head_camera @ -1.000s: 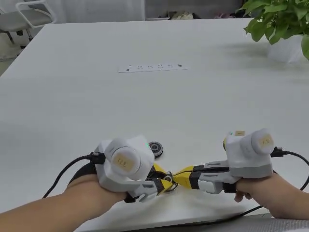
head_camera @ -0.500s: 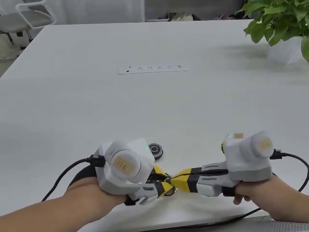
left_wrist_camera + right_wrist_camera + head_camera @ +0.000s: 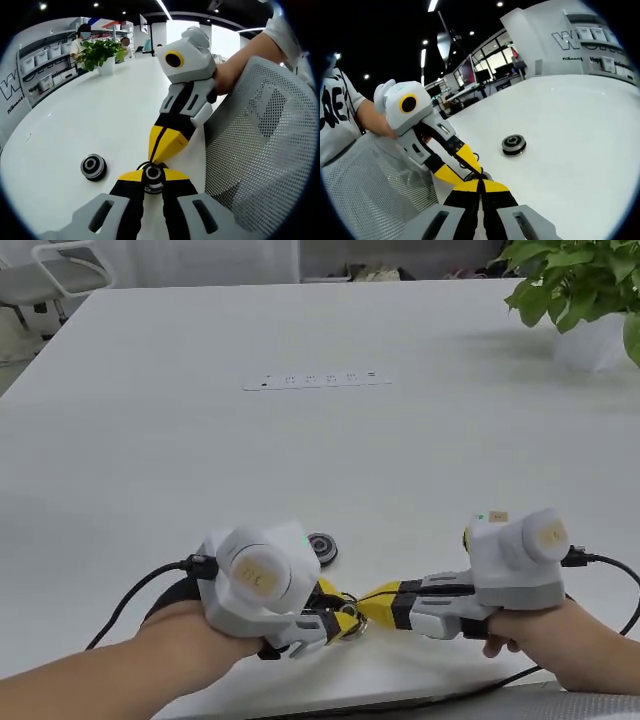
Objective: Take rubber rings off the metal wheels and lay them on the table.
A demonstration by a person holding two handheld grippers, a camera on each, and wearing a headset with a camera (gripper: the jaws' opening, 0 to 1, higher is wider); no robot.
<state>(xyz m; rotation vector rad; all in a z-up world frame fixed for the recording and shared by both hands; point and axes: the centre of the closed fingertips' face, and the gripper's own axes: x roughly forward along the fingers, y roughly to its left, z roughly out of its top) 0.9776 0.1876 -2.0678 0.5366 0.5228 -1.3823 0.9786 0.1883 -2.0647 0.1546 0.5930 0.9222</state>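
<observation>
- Head view: left gripper (image 3: 342,613) and right gripper (image 3: 366,607) meet tip to tip above the desk (image 3: 300,470).
- Left fingers (image 3: 131,176) clamp a metal wheel (image 3: 153,176).
- Right fingers (image 3: 492,186), closed, nip its rubber ring (image 3: 142,165).

Two metal wheels (image 3: 322,547) (image 3: 153,178), two grippers (image 3: 153,173) (image 3: 480,182) — plus one power strip (image 3: 315,380) and one potted plant (image 3: 570,280).

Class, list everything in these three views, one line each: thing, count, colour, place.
Table: one, white, under everything.
Metal wheels: two, silver with black rings; loose wheel on the table, held wheel gripped at the near edge.
Power strip: one, white, far mid-table.
Potted plant: one, green, far right corner.
Mesh chair: one, grey, beside the table.
Left tool: one, yellow-black jaws, shut on held wheel.
Right tool: one, yellow-black jaws, shut, tip at that wheel.
</observation>
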